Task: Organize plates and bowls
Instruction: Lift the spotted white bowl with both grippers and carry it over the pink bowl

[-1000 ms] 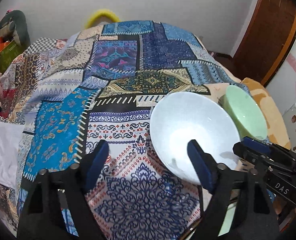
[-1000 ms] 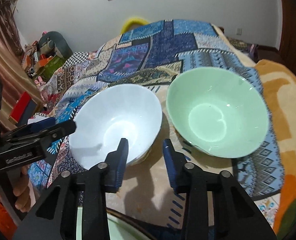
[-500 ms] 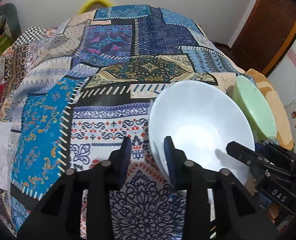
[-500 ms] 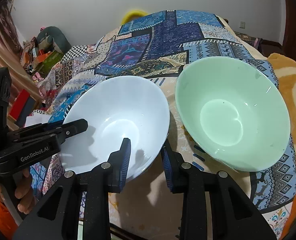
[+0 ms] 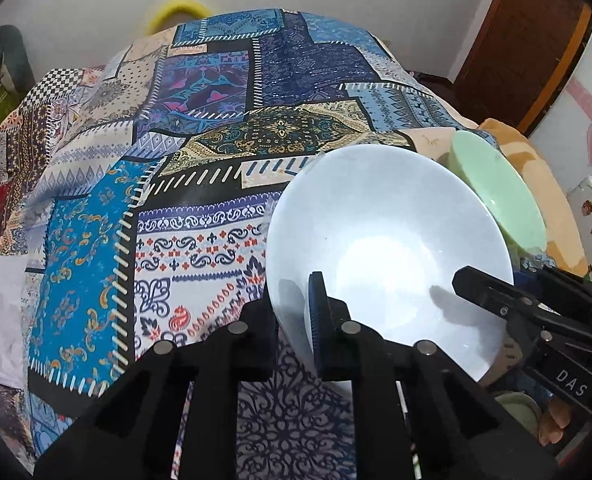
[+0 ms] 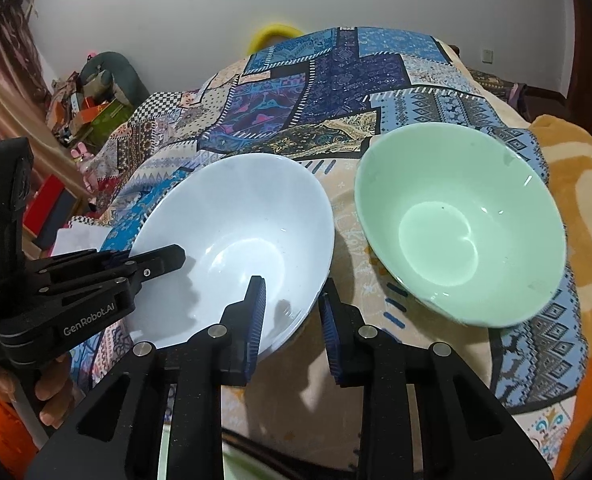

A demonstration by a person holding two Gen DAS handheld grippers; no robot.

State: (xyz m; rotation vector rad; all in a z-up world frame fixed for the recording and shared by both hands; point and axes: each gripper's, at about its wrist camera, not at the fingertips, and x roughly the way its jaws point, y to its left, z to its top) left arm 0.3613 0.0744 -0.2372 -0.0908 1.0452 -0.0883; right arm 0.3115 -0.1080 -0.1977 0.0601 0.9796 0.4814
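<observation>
A pale blue bowl (image 5: 388, 256) sits on a patchwork cloth, also in the right wrist view (image 6: 239, 240). A green bowl (image 6: 460, 224) stands just to its right, seen edge-on in the left wrist view (image 5: 496, 192). My left gripper (image 5: 300, 312) is shut on the blue bowl's near left rim, one pad inside, one outside. My right gripper (image 6: 291, 316) straddles the bowl's near right rim, its jaws narrow, one pad inside and one outside; a small gap still shows at the rim. Each gripper shows in the other's view, the right (image 5: 508, 300) and the left (image 6: 135, 268).
The patchwork cloth (image 5: 199, 152) covers a raised surface that falls away on all sides. An orange blanket (image 6: 576, 184) lies at the right. Boxes and clutter (image 6: 91, 108) stand at the far left. A greenish dish rim (image 6: 231, 460) shows below the right gripper.
My left gripper has closed from wide open onto the blue bowl's rim. My right gripper has moved forward over the opposite rim, and the bowl looks slightly tilted.
</observation>
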